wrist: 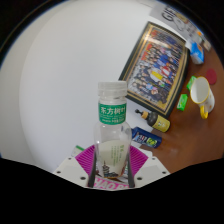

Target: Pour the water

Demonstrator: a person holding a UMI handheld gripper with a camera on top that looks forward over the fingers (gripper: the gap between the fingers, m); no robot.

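Note:
A clear plastic water bottle with a white cap and a green label stands upright between my gripper's two fingers. Both magenta pads press against the lower body of the bottle, so the gripper is shut on it. The bottle's base is hidden between the fingers. Behind it lies a white tabletop.
Beyond the bottle to the right lies a colourful picture board on a brown surface. Small toys lie around it: a yellow piece, a green piece and a pale cup.

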